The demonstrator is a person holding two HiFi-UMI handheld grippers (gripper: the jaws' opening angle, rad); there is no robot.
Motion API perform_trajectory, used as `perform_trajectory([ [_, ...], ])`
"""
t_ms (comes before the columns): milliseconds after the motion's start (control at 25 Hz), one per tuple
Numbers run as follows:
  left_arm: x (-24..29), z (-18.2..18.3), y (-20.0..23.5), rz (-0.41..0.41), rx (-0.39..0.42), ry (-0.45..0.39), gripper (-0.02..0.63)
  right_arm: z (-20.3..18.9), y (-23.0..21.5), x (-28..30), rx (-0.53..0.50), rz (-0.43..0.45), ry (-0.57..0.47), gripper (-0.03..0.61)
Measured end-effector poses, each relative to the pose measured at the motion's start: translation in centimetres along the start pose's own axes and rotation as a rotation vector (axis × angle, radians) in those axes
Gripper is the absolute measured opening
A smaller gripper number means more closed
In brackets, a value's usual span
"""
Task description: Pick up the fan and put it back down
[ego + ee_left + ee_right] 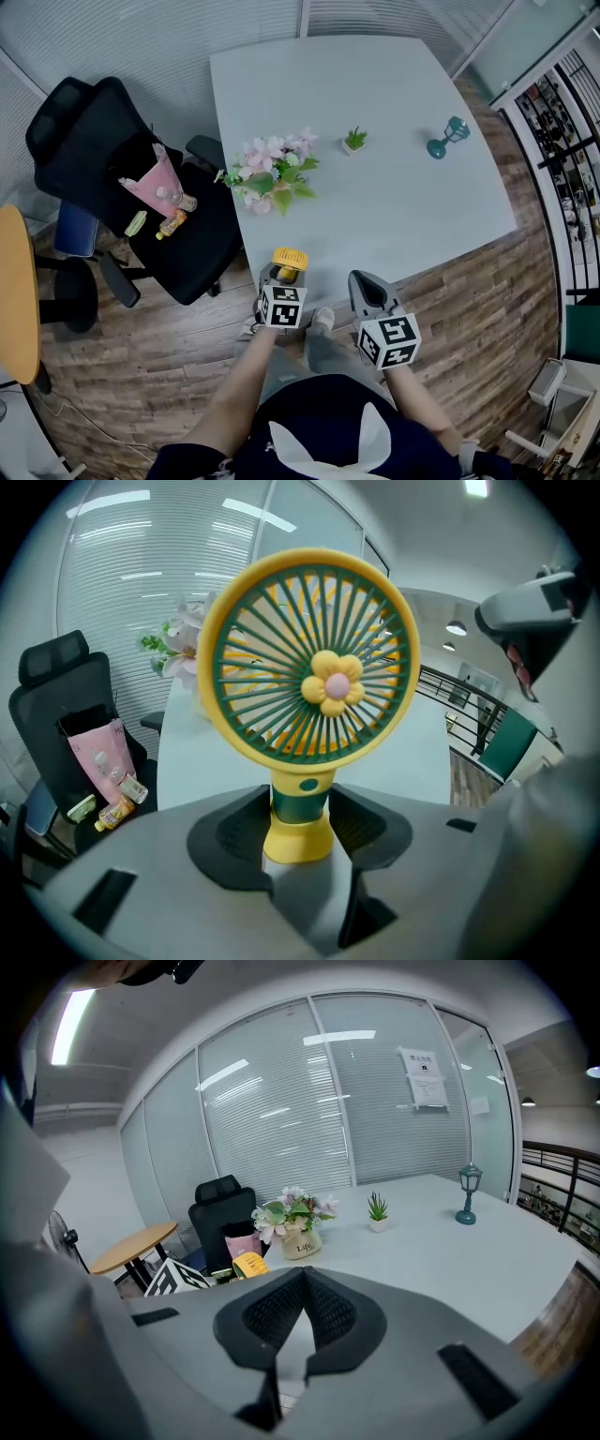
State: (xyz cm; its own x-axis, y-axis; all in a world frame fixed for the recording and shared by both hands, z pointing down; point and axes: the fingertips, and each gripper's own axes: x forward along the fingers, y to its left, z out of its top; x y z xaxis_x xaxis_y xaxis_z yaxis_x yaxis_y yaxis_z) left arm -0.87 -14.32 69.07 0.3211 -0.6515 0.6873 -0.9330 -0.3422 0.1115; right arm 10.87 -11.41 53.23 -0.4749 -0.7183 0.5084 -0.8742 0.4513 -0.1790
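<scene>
Head view: a pale grey table [394,216] stands on a wood-plank floor [141,366], and at its near edge, close to the near left corner, the left gripper [284,274] holds a small yellow-and-green plastic fan [290,257] with a round grille. The right gripper [366,279] hovers just beside it to the right, over the same edge and apart from the fan. Farther up the left side of the table sits a bunch of pink and white flowers [272,173]; a small green potted plant [354,141] and a teal lantern-shaped ornament [448,138] stand nearer the far edge. A black office chair [94,159] beside the table's left edge carries a pink bag [157,183]. Left gripper view: the fan [314,682] stands upright, its grille facing the camera with a yellow flower at the centre, and the dark ribbed pads [239,832] are clamped on its green-and-yellow stem from both sides — whether its base rests on the table cannot be told. Right gripper view: the right gripper [302,1283] has its two pads closed tip to tip with nothing between them — the fan's yellow rim [251,1265] shows beyond at the left.
</scene>
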Motion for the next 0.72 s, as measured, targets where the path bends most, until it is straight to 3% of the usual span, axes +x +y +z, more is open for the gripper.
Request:
perform_trajectory([
  [240,0.01,0.03,0.04,0.019,0.055,0.017,0.189,-0.33,-0.19,-0.2,0.016,-0.013,0.0,0.005],
  [720,-0.46,-0.03,-0.05,-0.012,0.086,0.016,0.186,-0.53,-0.03,-0.49,0.025,-0.039,0.001,0.005],
])
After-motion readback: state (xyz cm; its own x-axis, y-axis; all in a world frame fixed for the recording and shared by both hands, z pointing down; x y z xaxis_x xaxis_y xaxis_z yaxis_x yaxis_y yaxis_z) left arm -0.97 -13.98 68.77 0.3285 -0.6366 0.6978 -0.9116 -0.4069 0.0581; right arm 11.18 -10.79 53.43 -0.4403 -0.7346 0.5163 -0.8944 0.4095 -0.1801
